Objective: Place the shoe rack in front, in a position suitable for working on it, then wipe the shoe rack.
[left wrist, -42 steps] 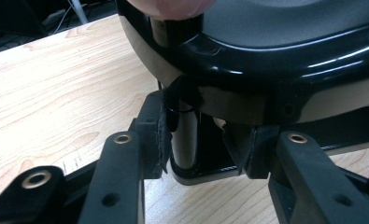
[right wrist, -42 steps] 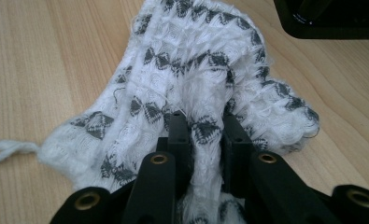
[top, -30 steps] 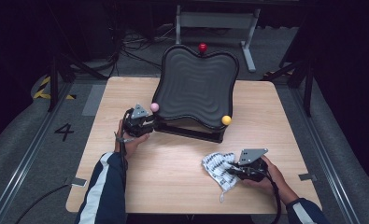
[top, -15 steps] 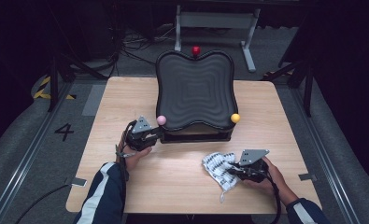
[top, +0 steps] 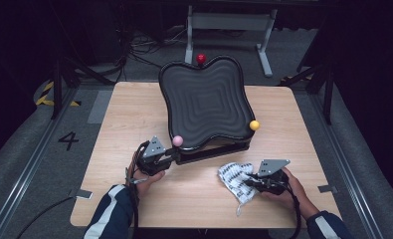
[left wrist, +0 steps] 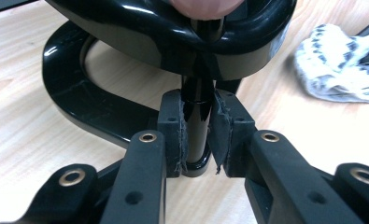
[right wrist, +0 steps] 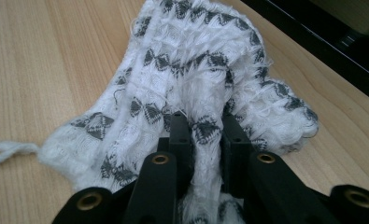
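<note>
Left gripper clamped on the black post under the pink knob at the near corner of the tilted black tray, right gripper pinched on a fold of the white patterned cloth bunched on the table just ahead of it. Apparently steadying the tray, ready for wiping. Next, probably: lift the cloth up onto the ribbed tray face, beyond and to the left of the right gripper, keeping the post held firm.

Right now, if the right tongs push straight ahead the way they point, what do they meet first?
They already pinch the patterned cloth. Past it, the black base of the tilted wavy tray likely comes first, though depth is unclear.
</note>
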The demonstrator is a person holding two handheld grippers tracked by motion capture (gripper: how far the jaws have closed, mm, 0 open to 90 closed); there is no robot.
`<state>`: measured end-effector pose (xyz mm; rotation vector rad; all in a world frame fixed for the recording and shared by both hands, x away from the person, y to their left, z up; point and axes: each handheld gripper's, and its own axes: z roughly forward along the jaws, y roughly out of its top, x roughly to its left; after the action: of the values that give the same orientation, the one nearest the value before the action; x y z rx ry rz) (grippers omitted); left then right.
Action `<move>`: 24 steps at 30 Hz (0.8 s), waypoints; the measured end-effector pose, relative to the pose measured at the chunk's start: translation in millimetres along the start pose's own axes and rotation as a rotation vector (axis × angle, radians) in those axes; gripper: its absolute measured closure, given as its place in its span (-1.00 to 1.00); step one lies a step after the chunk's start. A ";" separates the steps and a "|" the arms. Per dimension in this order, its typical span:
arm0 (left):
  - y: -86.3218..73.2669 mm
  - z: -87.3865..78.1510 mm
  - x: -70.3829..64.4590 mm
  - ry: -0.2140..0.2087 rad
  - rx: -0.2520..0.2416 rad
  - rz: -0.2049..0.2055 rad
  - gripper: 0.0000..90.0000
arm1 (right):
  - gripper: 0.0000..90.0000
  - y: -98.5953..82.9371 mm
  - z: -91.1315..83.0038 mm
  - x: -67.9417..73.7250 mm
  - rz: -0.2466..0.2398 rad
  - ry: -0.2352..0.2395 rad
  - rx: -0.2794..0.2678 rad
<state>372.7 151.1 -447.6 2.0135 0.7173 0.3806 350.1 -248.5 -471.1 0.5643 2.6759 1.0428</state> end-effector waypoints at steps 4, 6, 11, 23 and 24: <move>-2.2 -4.2 -5.8 -0.027 -0.023 -0.015 0.73 | 0.75 -0.1 0.3 -1.3 -0.001 0.001 -0.003; -1.9 -4.7 -6.5 -0.038 -0.033 -0.016 0.78 | 0.75 -0.1 0.2 -0.9 0.000 -0.002 -0.002; -2.8 -0.7 -9.6 -0.021 -0.018 0.003 0.57 | 0.75 0.7 -0.2 0.3 -0.001 -0.007 0.003; -3.7 21.8 -4.8 -0.009 -0.023 -0.069 0.10 | 0.75 0.4 -0.2 0.2 -0.004 -0.008 0.001; -3.7 21.8 -4.8 -0.009 -0.023 -0.069 0.10 | 0.75 0.4 -0.2 0.2 -0.004 -0.008 0.001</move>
<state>379.2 134.9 -462.0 1.9625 0.7712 0.3383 350.0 -248.3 -470.8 0.5620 2.6696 1.0353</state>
